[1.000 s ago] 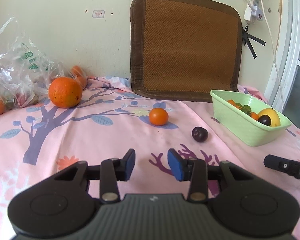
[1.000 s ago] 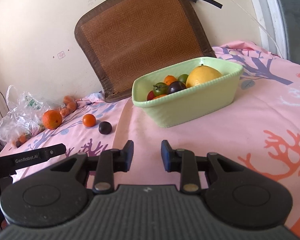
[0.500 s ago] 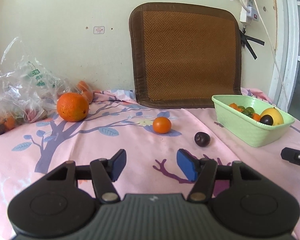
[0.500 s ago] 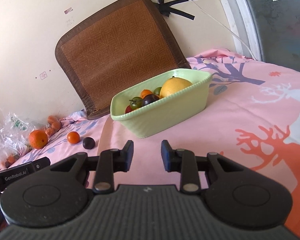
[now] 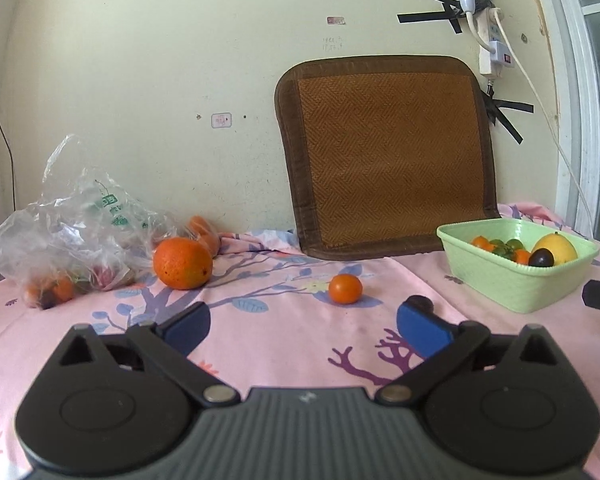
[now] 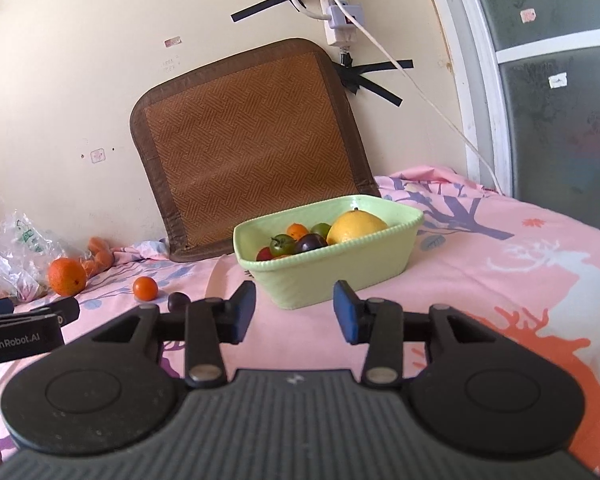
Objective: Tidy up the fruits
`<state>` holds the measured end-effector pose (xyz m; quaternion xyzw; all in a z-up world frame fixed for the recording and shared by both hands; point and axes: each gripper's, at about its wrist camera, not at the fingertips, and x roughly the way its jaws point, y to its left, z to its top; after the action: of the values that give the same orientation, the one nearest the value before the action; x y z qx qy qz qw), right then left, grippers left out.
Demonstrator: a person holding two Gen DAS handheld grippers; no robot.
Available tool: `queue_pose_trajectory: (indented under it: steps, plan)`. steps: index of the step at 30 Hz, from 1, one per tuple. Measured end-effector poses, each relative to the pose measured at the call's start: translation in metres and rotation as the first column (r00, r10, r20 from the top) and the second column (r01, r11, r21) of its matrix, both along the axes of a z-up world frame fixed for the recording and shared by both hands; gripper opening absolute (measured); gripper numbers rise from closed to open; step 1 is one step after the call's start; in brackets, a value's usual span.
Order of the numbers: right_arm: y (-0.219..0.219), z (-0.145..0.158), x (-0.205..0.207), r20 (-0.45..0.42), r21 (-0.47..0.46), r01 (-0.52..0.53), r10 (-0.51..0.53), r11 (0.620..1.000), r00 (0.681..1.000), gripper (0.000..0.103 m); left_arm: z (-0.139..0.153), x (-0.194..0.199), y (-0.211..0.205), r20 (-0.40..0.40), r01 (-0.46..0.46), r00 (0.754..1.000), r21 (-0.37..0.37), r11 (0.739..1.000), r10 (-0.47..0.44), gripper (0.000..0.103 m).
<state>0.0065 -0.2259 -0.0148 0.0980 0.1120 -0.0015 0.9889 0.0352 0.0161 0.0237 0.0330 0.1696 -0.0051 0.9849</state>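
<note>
A pale green basket (image 6: 332, 276) stood on the pink tree-print sheet (image 6: 500, 288) and served as the landmark: inside it lay a large yellow citrus (image 6: 356, 226), a dark plum (image 6: 310, 243), a green tomato (image 6: 282, 245), a small orange fruit (image 6: 298, 231) and something red, too hidden to name. To the left of the basket, loose on the sheet, sat a second dark plum (image 6: 179, 301), then a small tangerine (image 5: 345, 289), and farther left a big orange (image 5: 183, 264), with carrots (image 5: 204, 232) behind it against the wall. Farthest left of the basket slumped a clear plastic bag (image 5: 80, 232) holding more small fruit. A brown woven mat (image 5: 388, 152) leaned on the wall behind and left of the basket, and a power strip (image 6: 338, 12) hung taped above it. The left gripper (image 5: 302, 325) hovered near the tangerine, its jaws just having been opening to their widest with only sheet between them. The right gripper (image 6: 294, 310) faced the basket's near wall, its jaws likewise just having been parting, gapped and grasping nothing.
</note>
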Motion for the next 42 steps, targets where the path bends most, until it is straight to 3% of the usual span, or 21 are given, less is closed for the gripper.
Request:
queue_pose_trajectory:
  steps: [4, 9, 13, 17, 20, 31, 42]
  plan:
    - [0.005, 0.001, -0.006, 0.032, -0.038, 0.062, -0.061, 0.997, 0.998, 0.058, -0.003, 0.004, -0.004, -0.037, 0.009, 0.999, 0.024, 1.000, -0.008, 0.103]
    - [0.011, 0.002, -0.012, 0.070, -0.091, 0.148, -0.142, 0.985, 0.987, 0.087, -0.005, 0.004, -0.006, -0.040, 0.020, 0.999, 0.037, 0.999, -0.019, 0.103]
    - [0.018, 0.002, -0.019, 0.116, -0.139, 0.189, -0.173, 0.972, 0.978, 0.098, -0.005, 0.005, -0.009, -0.045, 0.028, 0.999, 0.061, 0.998, -0.025, 0.103]
    - [0.023, 0.002, -0.023, 0.149, -0.175, 0.193, -0.168, 0.965, 0.974, 0.103, -0.005, 0.002, -0.015, -0.030, 0.050, 0.998, 0.088, 0.995, -0.047, 0.103]
    - [0.025, 0.003, -0.016, 0.108, -0.197, 0.186, -0.167, 0.963, 0.980, 0.103, -0.005, 0.001, -0.016, -0.021, 0.042, 0.999, 0.101, 0.994, -0.040, 0.103]
    - [0.020, 0.002, -0.020, 0.113, -0.142, 0.124, -0.109, 0.982, 0.988, 0.103, -0.004, -0.001, -0.014, 0.007, 0.004, 1.000, 0.113, 0.994, -0.005, 0.103]
    - [0.018, 0.002, -0.020, 0.107, -0.105, 0.094, -0.083, 0.990, 0.991, 0.103, -0.006, -0.002, -0.016, -0.041, 0.024, 0.999, 0.130, 0.991, -0.019, 0.103]
